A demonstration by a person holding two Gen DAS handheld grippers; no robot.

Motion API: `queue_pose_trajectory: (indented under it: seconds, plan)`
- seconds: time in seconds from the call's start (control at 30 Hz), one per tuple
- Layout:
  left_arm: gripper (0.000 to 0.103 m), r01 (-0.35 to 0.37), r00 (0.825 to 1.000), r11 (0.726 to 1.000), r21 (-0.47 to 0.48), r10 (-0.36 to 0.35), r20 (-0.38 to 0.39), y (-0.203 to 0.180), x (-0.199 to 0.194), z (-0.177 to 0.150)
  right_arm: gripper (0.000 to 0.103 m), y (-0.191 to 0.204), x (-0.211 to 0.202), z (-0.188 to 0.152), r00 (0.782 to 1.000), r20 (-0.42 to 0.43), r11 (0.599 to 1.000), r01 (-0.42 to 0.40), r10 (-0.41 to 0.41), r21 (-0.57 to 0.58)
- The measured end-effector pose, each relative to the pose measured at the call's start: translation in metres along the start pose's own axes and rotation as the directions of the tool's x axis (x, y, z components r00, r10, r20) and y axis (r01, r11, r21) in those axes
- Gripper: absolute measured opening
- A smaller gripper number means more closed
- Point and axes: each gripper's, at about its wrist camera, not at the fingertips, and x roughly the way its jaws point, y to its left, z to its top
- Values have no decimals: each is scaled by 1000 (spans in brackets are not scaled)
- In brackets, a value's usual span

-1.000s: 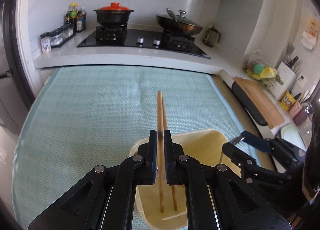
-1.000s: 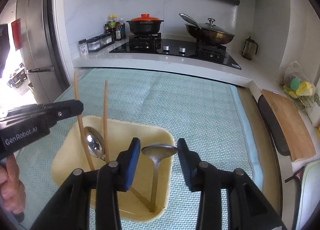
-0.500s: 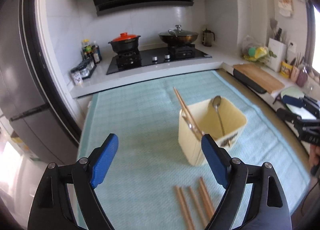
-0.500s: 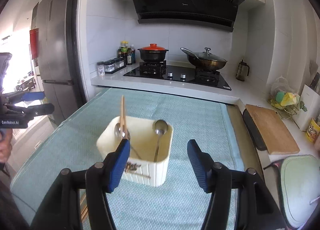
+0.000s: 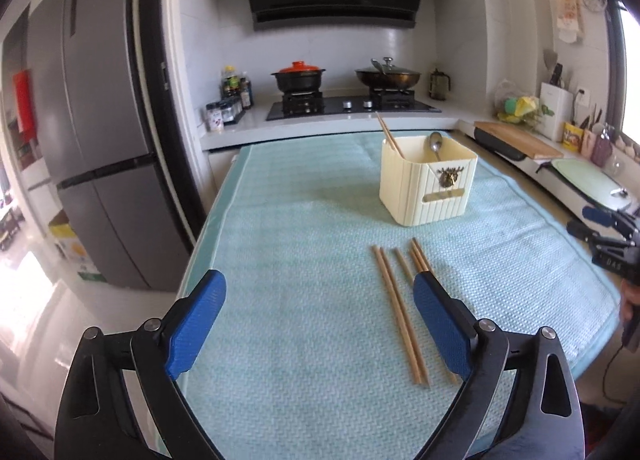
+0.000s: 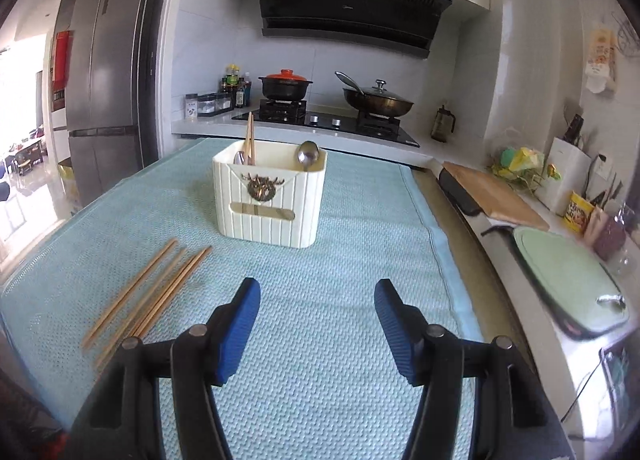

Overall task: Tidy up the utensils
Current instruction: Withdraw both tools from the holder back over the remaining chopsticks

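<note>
Wooden chopsticks (image 5: 400, 312) lie loose on the teal mat (image 5: 304, 340) covering the worktop, just ahead of the left gripper (image 5: 320, 324), beside its right-hand jaw. Both the left and the right gripper (image 6: 316, 330) hang wide and empty. The cream holder (image 6: 270, 196), farther ahead, already carries a chopstick pair and a spoon (image 6: 307, 154). Judged next: close on a loose pair, then lift it into the holder. Only the right view shows a second spoon (image 6: 239, 158).

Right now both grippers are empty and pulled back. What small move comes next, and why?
Probably lower the left gripper onto the loose chopsticks on the mat. It is open and they lie just ahead, beside its right finger. One pair of chopsticks and two spoons already stand in the cream holder, so these are what remains.
</note>
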Motion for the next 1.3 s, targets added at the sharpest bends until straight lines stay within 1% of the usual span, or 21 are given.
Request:
queue_pose_trajectory:
  seconds: [0.07, 0.13, 0.2, 0.27, 0.37, 0.5, 0.57, 0.67, 0.9, 1.1, 1.3]
  plan:
    - [95, 16, 1000, 998, -57, -16, 11, 1, 1, -9, 61, 6, -1, -14, 1000, -17, 1000, 5, -4, 31]
    - [95, 51, 999, 992, -113, -50, 13, 4, 6, -13, 61, 14, -1, -25, 1000, -27, 1000, 2, -1, 30]
    - [95, 65, 998, 988, -137, -65, 0, 5, 14, -14, 61, 23, 1, -31, 999, -46, 1000, -3, 4, 16]
    - [95, 57, 998, 989, -136, -58, -2, 3, 18, -15, 61, 29, 0, -32, 999, -48, 1000, -14, 14, 5]
    - [95, 56, 998, 990, -132, -57, -1, 0, 20, -17, 61, 35, -5, -31, 999, -28, 1000, -23, 23, 8]
    - [95, 44, 999, 992, -120, -46, -18, -7, 25, -25, 61, 40, -5, -31, 999, -26, 999, -36, 36, 18]
    - [95, 36, 999, 993, -115, -39, -29, -9, 28, -30, 61, 42, -4, -33, 999, -33, 999, -42, 43, 21]
    - [95, 44, 998, 991, -128, -50, -44, -11, 32, -35, 61, 43, 0, -36, 998, -47, 998, -49, 50, 28]
    - [95, 39, 997, 991, -127, -47, -62, -14, 38, -42, 61, 47, 5, -40, 996, -73, 998, -57, 59, 37]
    - [95, 53, 994, 985, -163, -68, -88, -9, 45, -46, 61, 45, 3, -41, 995, -72, 997, -58, 62, 55]
    - [96, 59, 989, 984, -168, -81, -126, -6, 56, -58, 61, 48, 13, -45, 992, -114, 996, -56, 63, 67]
